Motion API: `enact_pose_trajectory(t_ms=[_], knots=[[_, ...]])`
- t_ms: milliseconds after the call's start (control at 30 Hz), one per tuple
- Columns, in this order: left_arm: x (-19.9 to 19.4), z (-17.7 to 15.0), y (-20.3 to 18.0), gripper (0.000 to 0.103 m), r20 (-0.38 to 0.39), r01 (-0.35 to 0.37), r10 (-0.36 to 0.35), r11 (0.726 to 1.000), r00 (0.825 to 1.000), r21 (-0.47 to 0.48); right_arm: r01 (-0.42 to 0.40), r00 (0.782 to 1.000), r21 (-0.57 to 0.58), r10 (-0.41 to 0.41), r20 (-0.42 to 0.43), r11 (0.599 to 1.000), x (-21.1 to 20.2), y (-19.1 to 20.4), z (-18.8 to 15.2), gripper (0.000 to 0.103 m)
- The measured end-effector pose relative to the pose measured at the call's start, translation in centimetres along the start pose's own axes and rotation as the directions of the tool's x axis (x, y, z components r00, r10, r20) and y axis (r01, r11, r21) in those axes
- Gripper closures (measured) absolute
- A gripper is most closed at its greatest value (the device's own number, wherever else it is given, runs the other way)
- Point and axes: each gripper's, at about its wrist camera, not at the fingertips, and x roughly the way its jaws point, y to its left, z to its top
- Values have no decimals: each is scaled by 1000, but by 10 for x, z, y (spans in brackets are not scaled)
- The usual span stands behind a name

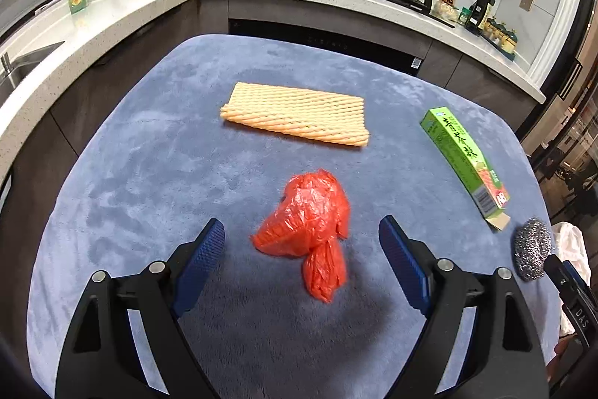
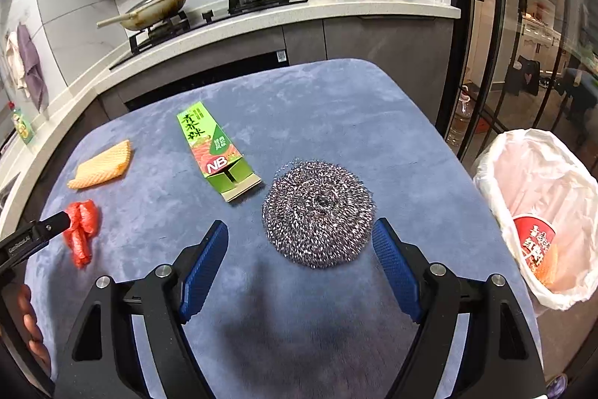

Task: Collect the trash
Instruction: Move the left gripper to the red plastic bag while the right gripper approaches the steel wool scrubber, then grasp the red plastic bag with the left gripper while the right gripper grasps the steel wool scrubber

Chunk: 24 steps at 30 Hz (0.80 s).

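A crumpled red plastic bag [image 1: 310, 230] lies on the blue cloth-covered table [image 1: 149, 156], between and just ahead of the fingers of my open left gripper [image 1: 302, 249]. A steel wool scourer [image 2: 317, 212] lies just ahead of my open right gripper [image 2: 300, 245], close to its right finger. A green carton [image 2: 213, 152] lies beyond the scourer, with one end flap open. A yellow foam net sleeve [image 1: 299, 114] lies flat farther back. The red bag [image 2: 80, 230], the foam net [image 2: 102, 165], the carton [image 1: 467, 159] and the scourer [image 1: 532, 249] show in both views.
A bin lined with a white bag [image 2: 538, 223] stands off the table's right edge and holds a red wrapper. A kitchen counter [image 1: 112, 10] with a hob, two pans and bottles runs behind the table. A sink is at far left.
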Motion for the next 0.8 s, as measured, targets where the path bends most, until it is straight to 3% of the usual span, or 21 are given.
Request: enact_pose_trajectory(t_ms=[233, 500, 567, 667, 800], knots=[[16, 1, 0, 23, -25, 3, -3, 1000, 1000, -7, 23, 1000, -5, -23, -15, 1000, 20, 0, 2, 25], [21, -1, -4, 46, -43, 18, -17, 1000, 999, 8, 64, 998, -31, -64, -4, 997, 32, 2, 6, 19], [21, -2, -6, 60, -46, 21, -20, 1000, 999, 14, 67, 998, -24, -67, 1, 997, 31, -1, 6, 19], [22, -3, -8, 70, -50, 32, -31, 999, 998, 20, 66, 998, 15, -66, -6, 998, 33, -11, 7, 19], [18, -5, -16, 74, -48, 49, -47, 998, 998, 36, 50, 998, 35, -49, -25, 998, 37, -15, 5, 19]])
